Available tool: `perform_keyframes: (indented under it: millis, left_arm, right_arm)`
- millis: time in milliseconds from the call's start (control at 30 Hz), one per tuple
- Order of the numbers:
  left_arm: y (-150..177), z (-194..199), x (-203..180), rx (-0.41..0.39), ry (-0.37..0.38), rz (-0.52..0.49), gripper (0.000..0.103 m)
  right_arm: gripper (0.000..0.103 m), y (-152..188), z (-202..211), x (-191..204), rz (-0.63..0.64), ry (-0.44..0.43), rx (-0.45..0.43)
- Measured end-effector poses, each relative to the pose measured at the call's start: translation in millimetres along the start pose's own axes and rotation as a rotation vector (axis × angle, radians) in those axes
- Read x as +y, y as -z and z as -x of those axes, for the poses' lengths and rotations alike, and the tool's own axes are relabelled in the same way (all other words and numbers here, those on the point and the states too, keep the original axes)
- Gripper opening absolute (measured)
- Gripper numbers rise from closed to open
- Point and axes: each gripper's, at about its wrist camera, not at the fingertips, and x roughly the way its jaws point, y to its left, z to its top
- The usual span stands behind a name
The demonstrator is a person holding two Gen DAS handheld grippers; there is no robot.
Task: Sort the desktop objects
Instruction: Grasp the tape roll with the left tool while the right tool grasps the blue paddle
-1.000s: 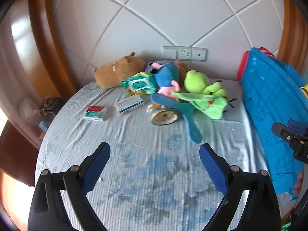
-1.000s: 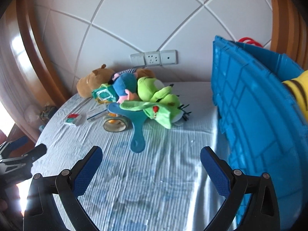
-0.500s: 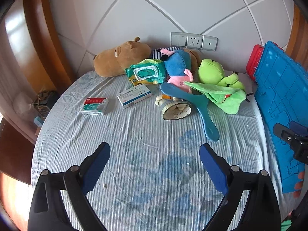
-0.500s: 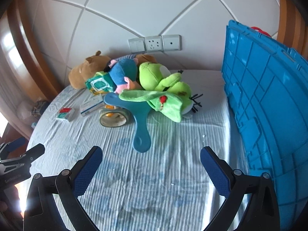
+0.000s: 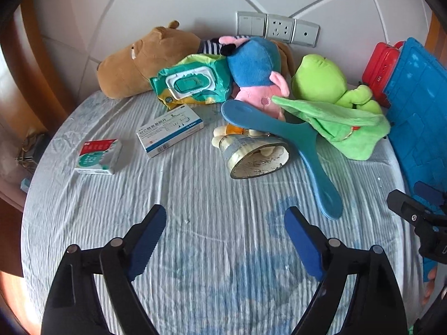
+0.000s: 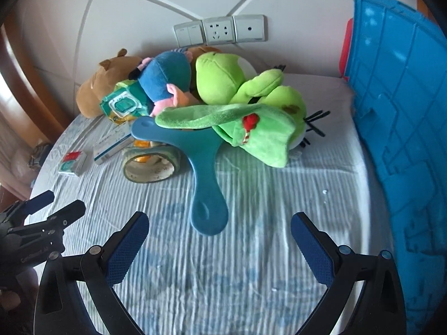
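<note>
Both claws hover low over the cloth-covered bench point(image 5: 195, 195), each with its two blue-padded fingers spread wide and nothing between them. The left claw point(image 5: 225, 240) faces the clutter from the near edge. Ahead of it and slightly right lies a roll of tape point(image 5: 255, 156) on its side. Farther ahead to the left lie two medicine boxes, the white-and-blue box point(image 5: 170, 131) and the red-and-green box point(image 5: 99, 156), flat and apart on open cloth, so either offers free edges for a pinch.

The right claw point(image 6: 220, 237) points straight at the handle end of the blue paddle point(image 6: 205, 167), which is the nearest thing to it. The paddle's far end is pinned under the green frog plush point(image 6: 245, 106), so a pull by the handle would likely drag the plush. Behind these, against the wall, the brown plush point(image 5: 145, 55), the wipes pack point(image 5: 192, 83) and the blue-and-pink plush point(image 5: 257, 69) lean on one another in a heap. The blue crate point(image 6: 399, 111) stands close on the right claw's right side, a likely receptacle; its interior is not visible. The objects lie mixed, not grouped.
</note>
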Motion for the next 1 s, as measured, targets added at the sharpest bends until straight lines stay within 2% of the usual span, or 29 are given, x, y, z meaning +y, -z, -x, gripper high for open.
perform_keyframes:
  millis: [200, 467, 500, 567, 633, 667, 767, 800, 867, 900, 933, 1000]
  left_arm:
    - [-10.6, -56.2, 3.4, 0.04, 0.001, -0.017, 0.088]
    - [-32.4, -117.3, -8.4, 0.054, -0.003, -0.054, 0.087]
    - [-33.8, -121.8, -9.6, 0.055, -0.002, -0.056, 0.079]
    - [-36.9, -130.6, -11.0, 0.06, 0.001, -0.055, 0.07]
    - [-37.4, -132.9, -10.4, 0.063, 0.004, -0.051, 0.07]
    - [-36.9, -132.2, -9.7, 0.064, 0.004, -0.05, 0.067]
    - [-35.2, -129.9, -7.6, 0.066, 0.004, -0.046, 0.046]
    - [-34.6, -129.1, -7.0, 0.067, 0.005, -0.044, 0.033]
    - [-33.5, -127.5, -5.6, 0.069, 0.005, -0.042, 0.025]
    - [-32.9, -126.8, -4.9, 0.07, 0.005, -0.04, 0.02]
    - [-32.4, -126.0, -4.2, 0.071, 0.005, -0.039, 0.019]
    - [-31.2, -124.4, -2.8, 0.072, 0.006, -0.036, 0.018]
  right_arm:
    - [0.103, -7.8, -49.4, 3.0, -0.016, 0.002, 0.032]
    - [0.103, -21.5, -107.9, 5.4, -0.007, 0.024, 0.074]
    - [0.103, -23.2, -113.6, 6.0, -0.003, 0.024, 0.076]
    - [0.103, -25.9, -122.8, 8.3, 0.01, 0.036, 0.074]
    - [0.103, -28.4, -135.2, 11.0, 0.025, 0.046, 0.081]
    - [0.103, -29.0, -139.8, 11.8, 0.03, 0.052, 0.084]
    - [0.103, -30.5, -152.6, 13.7, 0.043, 0.062, 0.093]
    - [0.101, -30.7, -156.3, 13.9, 0.045, 0.05, 0.099]
    - [0.062, -30.2, -159.8, 13.5, 0.044, 0.055, 0.109]
    - [0.046, -29.9, -160.0, 13.2, 0.044, 0.063, 0.112]
    - [0.038, -29.5, -159.6, 13.4, 0.047, 0.052, 0.117]
    - [0.038, -27.2, -156.0, 14.1, 0.058, 0.05, 0.125]
